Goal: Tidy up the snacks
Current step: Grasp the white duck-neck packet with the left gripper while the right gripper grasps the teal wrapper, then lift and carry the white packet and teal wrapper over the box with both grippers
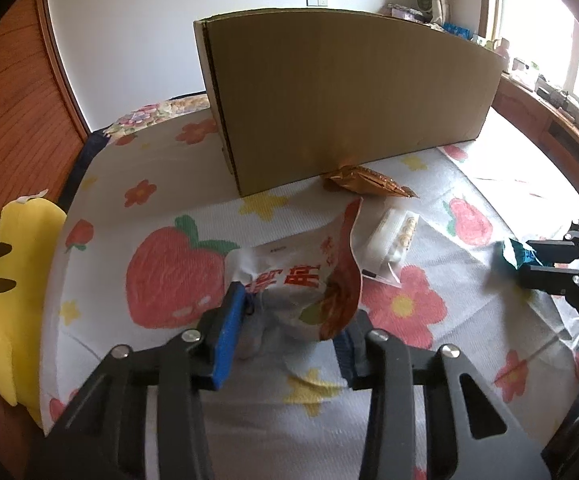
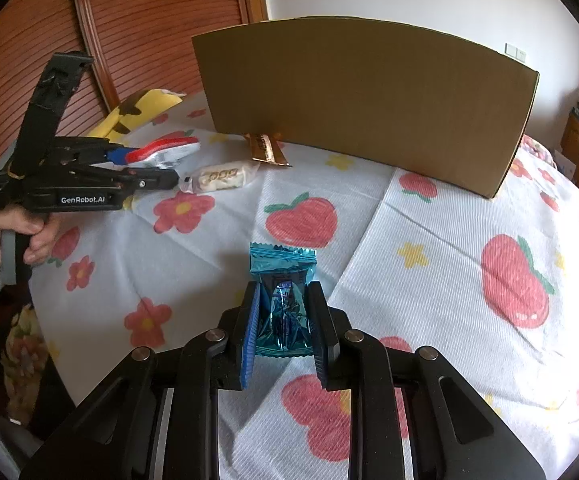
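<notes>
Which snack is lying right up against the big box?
The brown-gold foil packet, touching the cardboard box. The clear beaded packet lies apart; the red-white bag and blue packet are gripped.

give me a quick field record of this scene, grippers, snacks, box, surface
left gripper: shut on the white and red snack bag
right gripper: shut on the blue foil packet
loose snacks: gold wrapper at the foot of the cardboard box; clear packet nearer, lying flat
box: standing on the bed, its inside hidden
surface: strawberry and flower print cover
other: yellow plush toy at the bed's edge
</notes>
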Demonstrator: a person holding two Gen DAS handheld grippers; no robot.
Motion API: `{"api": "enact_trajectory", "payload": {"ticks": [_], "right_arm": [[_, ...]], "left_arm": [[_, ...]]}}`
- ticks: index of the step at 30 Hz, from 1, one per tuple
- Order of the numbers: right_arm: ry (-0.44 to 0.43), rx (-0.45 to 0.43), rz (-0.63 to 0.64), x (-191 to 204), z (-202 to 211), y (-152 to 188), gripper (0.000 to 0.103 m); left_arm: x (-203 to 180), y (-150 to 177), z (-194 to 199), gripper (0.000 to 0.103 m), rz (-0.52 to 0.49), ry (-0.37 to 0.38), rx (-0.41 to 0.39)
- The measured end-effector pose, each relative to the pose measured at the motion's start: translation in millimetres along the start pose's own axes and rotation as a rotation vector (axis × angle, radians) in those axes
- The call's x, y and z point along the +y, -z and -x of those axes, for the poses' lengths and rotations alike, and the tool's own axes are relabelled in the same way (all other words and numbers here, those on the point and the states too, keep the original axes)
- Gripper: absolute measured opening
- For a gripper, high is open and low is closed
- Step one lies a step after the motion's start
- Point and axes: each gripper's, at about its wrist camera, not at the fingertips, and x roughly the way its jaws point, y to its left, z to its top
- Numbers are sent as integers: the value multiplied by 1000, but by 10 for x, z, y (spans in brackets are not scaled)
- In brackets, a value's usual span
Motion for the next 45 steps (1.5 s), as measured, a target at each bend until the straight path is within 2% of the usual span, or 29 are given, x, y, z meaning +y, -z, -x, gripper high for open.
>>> {"api": "enact_trajectory", "payload": {"ticks": [3,6,20,25,35,45], "right_arm": [[1,0,1,1,1,1,21],[1,0,1,2,0,0,21],[-1,-2,-8,-18,8,-19,21],[-1,-38,-12,-32,77,-10,21],[75,-115,18,46,300,69,21],[88,-176,-11,123,764,309,21]], "left_arm": [[-27,37,59,23,-18,-38,-17],[-1,79,132,19,7,-24,-36],[-91,254,543,19,73,-32,-174],[-210,305,662,19,115,-14,-215],[-503,333,933,20,133,-17,-291],[-755,350,1175,20,132,-13,-347]]}}
